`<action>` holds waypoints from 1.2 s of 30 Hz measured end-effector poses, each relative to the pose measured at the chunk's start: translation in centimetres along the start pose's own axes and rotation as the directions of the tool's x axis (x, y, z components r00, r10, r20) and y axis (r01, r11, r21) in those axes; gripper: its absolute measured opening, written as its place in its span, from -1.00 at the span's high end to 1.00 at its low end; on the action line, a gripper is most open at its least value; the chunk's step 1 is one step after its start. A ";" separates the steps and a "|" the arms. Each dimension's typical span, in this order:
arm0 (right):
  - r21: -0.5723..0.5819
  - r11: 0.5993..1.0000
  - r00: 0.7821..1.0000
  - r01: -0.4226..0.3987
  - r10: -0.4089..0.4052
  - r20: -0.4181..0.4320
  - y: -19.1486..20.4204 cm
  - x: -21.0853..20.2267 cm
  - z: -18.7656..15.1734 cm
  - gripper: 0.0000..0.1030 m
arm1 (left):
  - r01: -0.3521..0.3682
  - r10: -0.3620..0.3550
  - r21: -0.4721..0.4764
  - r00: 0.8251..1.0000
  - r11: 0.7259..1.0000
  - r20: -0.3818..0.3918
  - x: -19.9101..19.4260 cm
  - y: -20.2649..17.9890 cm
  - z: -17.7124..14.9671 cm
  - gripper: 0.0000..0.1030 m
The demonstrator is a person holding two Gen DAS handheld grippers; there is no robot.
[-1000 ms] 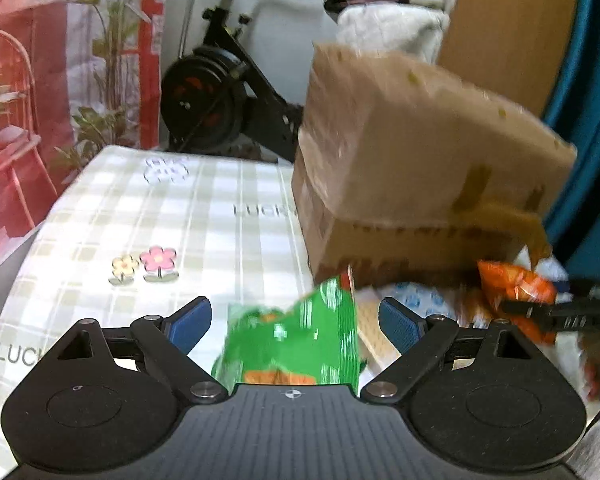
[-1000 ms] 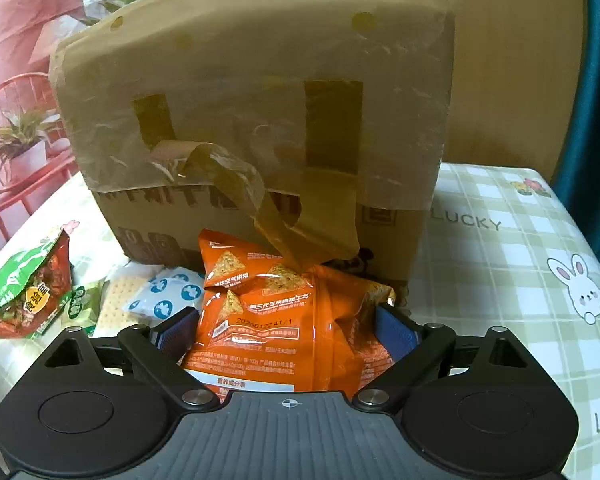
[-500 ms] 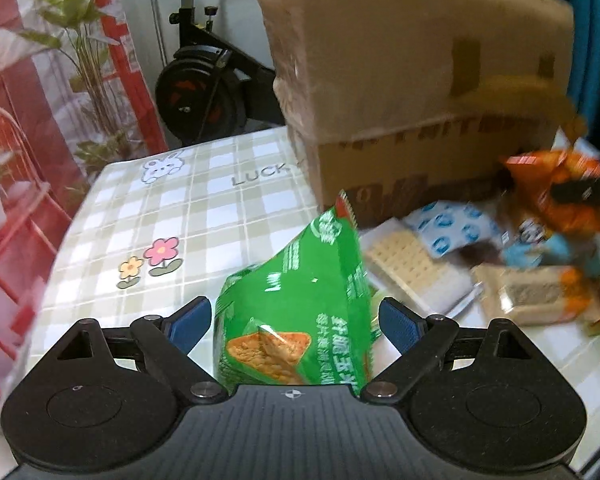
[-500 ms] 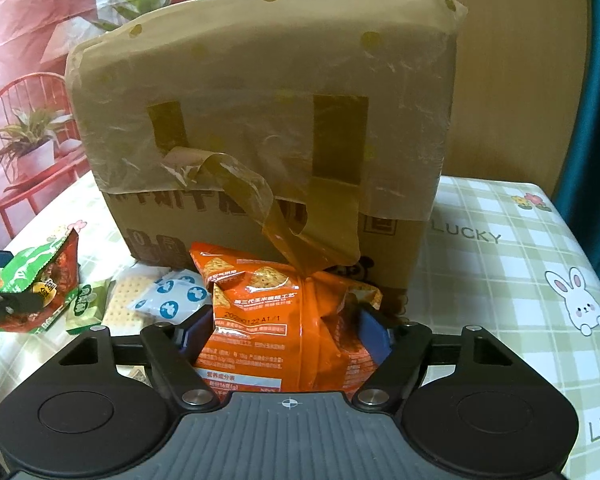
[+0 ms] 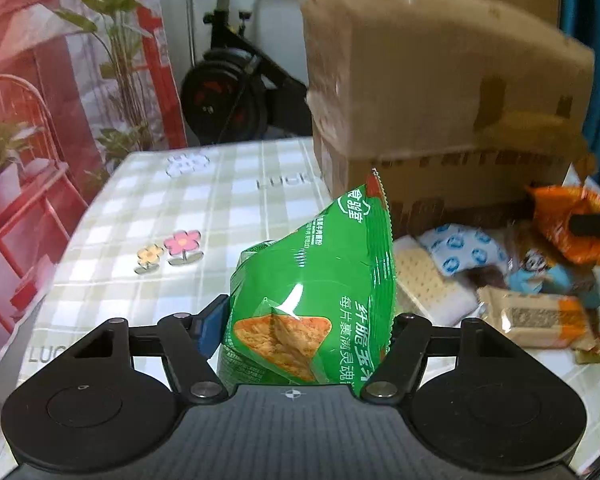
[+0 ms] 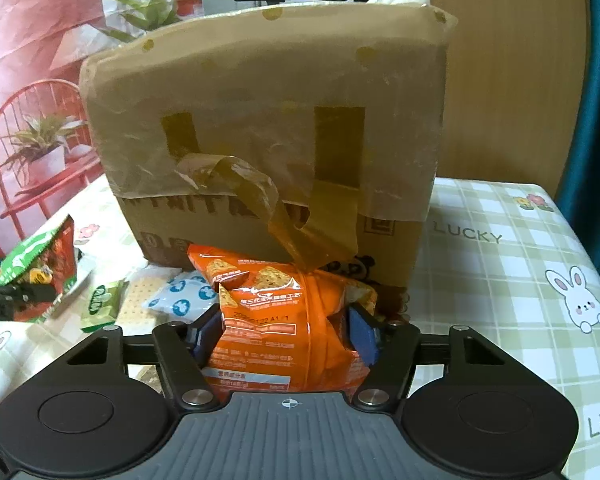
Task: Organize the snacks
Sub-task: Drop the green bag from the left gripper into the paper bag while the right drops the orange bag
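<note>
A green snack bag [image 5: 316,280] stands on end between the fingers of my left gripper [image 5: 304,320]. Its jaws are closing and the left blue pad [image 5: 212,328] presses the bag's side; the bag hides the right pad. In the right wrist view an orange chip bag [image 6: 276,320] sits between the blue pads [image 6: 362,334] of my right gripper [image 6: 282,334]. Those jaws are closing too and dent the bag on both sides. The orange bag [image 5: 572,224] also shows at the far right of the left wrist view.
A tall taped cardboard box [image 6: 268,120] stands on the checked tablecloth [image 6: 500,264] just behind both bags. Between the bags lie a blue-dotted white packet [image 5: 460,252], a cracker pack [image 5: 424,280] and a brown bar [image 5: 540,316]. An exercise bike [image 5: 228,92] stands beyond the table.
Both pairs of jaws have drawn in onto their bags. The left gripper swung and moved in on the green bag, which now fills the gap. The right gripper has stayed in place.
</note>
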State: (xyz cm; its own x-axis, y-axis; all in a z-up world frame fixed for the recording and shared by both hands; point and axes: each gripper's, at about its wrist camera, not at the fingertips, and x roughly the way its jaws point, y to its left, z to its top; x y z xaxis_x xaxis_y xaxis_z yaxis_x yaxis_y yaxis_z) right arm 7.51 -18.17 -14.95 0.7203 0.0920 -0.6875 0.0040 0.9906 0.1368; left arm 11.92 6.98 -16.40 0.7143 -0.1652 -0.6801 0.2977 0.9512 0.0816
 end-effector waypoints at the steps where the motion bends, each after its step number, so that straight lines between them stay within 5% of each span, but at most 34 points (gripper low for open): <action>1: 0.000 1.000 1.000 -0.005 0.005 0.002 0.1 -0.3 0.0 -0.17 | 0.004 -0.003 -0.009 1.000 1.000 0.012 -0.6 0.0 0.0 -0.38; 12: -0.041 0.996 0.996 -0.078 0.080 0.043 1.9 -4.1 -0.2 -0.16 | 0.071 -0.067 -0.040 0.992 0.997 0.106 -4.7 -2.0 1.2 -0.39; 19: -0.064 0.992 0.986 -0.106 0.113 0.123 2.6 -8.7 0.8 -0.16 | 0.125 -0.117 -0.023 0.971 0.992 0.210 -7.7 -2.6 2.6 -0.39; 28: -0.046 0.991 0.930 -0.123 0.131 0.344 0.8 -15.7 6.2 -0.15 | 0.182 -0.177 0.022 0.918 0.983 0.354 -10.9 -4.0 7.0 -0.39; 36: -0.100 0.993 0.891 -0.063 0.101 0.443 -1.5 -13.8 13.1 -0.15 | 0.190 -0.192 0.049 0.886 0.981 0.422 -9.4 -4.8 13.1 -0.39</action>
State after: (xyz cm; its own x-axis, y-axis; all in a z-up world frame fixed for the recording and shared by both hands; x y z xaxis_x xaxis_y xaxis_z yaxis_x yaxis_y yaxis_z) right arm 6.64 -22.25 3.71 0.9494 0.1368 -0.2829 -0.1102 0.9880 0.1077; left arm 12.06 0.52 -0.89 0.8430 -0.4393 -0.3105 0.4582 0.8888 -0.0136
